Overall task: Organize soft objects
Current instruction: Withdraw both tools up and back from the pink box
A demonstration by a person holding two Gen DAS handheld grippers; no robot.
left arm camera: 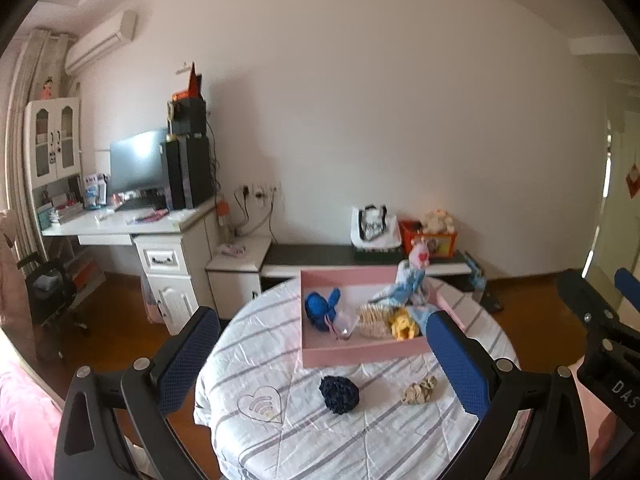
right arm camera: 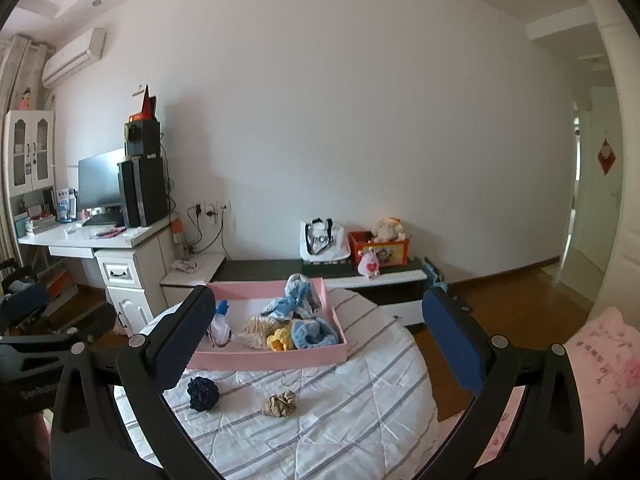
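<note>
My fingers (left arm camera: 456, 364) wear dimpled blue rubbery pads on matt black plastic. Lower centre, crinkled striped cloth (right arm camera: 320, 432) carries a nubbly navy scrunchie (right arm camera: 203, 394); the pink box (right arm camera: 264, 359) looks like matt card, perhaps.

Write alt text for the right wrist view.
The open right gripper hovers over a striped bedspread where a navy scrunchie and a beige scrunchie lie before a pink tray of soft toys.

tray (right arm camera: 280, 360) pink | cloth (right arm camera: 360, 420) white, grey stripes | scrunchie (right arm camera: 204, 394) navy | scrunchie two (right arm camera: 280, 403) beige | knit toy (left arm camera: 318, 307) blue | knit flower (right arm camera: 279, 340) yellow | finger pads (left arm camera: 460, 364) blue
</note>
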